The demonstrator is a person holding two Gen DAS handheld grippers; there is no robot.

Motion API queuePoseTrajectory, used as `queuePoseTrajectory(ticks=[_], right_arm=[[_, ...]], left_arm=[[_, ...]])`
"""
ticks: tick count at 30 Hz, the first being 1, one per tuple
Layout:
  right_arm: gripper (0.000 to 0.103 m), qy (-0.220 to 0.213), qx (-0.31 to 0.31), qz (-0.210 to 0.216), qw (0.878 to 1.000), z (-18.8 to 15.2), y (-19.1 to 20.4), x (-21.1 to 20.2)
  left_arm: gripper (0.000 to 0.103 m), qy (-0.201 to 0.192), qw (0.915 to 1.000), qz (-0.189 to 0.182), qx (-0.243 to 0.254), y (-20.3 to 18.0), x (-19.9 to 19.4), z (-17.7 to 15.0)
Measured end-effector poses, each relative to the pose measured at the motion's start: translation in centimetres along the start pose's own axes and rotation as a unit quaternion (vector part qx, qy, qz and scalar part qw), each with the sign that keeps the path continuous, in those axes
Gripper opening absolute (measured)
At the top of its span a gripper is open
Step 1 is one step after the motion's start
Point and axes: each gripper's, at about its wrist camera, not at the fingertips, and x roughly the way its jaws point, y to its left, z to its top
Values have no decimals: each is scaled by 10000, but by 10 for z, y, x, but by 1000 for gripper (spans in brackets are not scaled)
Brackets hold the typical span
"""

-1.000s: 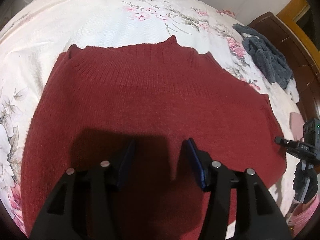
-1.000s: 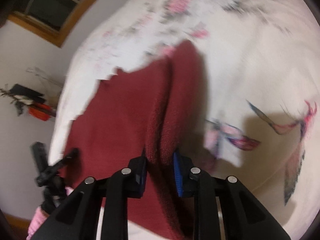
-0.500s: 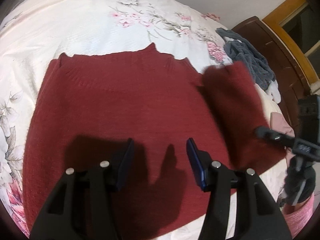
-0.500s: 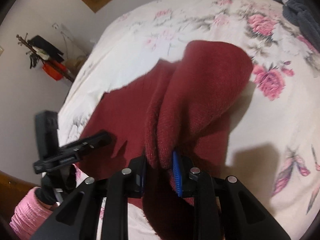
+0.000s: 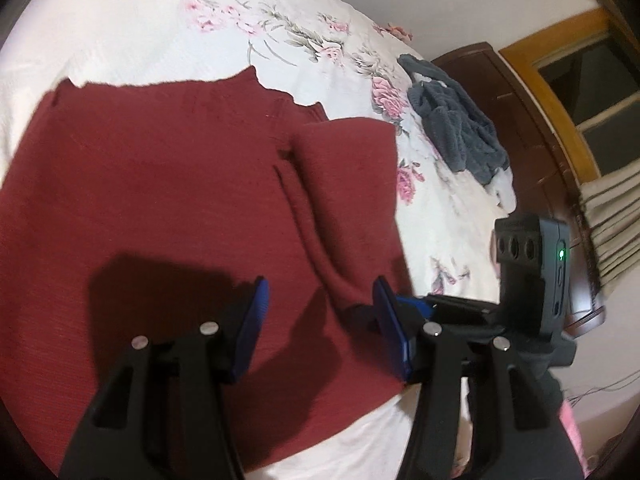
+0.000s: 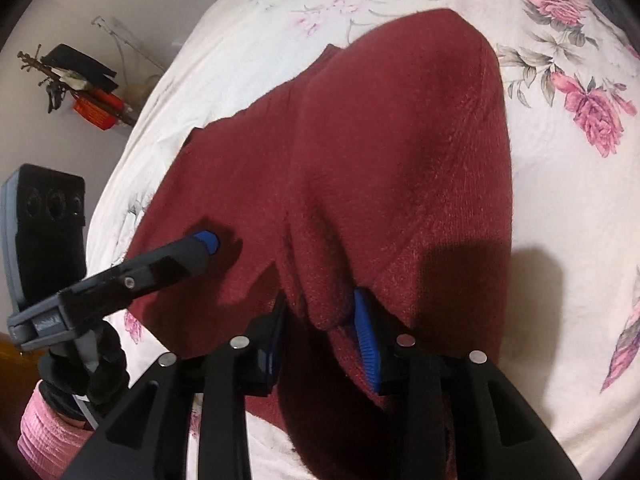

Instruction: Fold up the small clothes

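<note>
Here your right gripper [image 6: 320, 332] pinches a bunched fold of the red sweater [image 5: 160, 200], which lies across the floral bedspread [image 5: 140, 32] ahead of both tools. Your left gripper [image 5: 320, 320] hangs spread above its flat body, gripping nothing. Beyond, to its right, a grey garment [image 5: 456, 128] sits crumpled. No writing is readable.

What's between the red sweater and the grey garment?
Only bare floral bedspread separates the red sweater from the grey garment, per the left wrist view.
</note>
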Motion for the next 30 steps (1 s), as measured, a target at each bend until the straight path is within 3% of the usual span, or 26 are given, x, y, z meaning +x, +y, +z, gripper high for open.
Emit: queuePoseTrajectory(ticks=[7,10,12,16,23,25,28,30], right_arm=[[45,-194,128,244,9994,-2,-8,-44],[46,-483,451,336,9972,-2,-35,-72],[46,-598,743,135,9953,-5,-60,-81],[45,-525,1185,50,9915,-20,-100,-79],[45,-450,1226,91,9914,-41,-119,-67],[45,-442,1239,89,9913,-42,-121,-64],[45,-442,1236,75,9913,-45,-119,-61],[45,-451,1245,83,9912,-46,-118,-60]], left_arm=[[52,46,9988,-408,-278,-3,12,0],[52,18,9980,-541,-337,-6,16,1],[52,41,9975,-596,-370,-8,21,1],[52,225,9969,-548,-517,-9,37,0],[51,301,9958,-587,-635,-17,61,0],[47,274,9959,-559,-650,-22,65,4],[24,266,9961,-444,-708,-26,70,8],[21,227,9952,-488,-819,-24,70,10]])
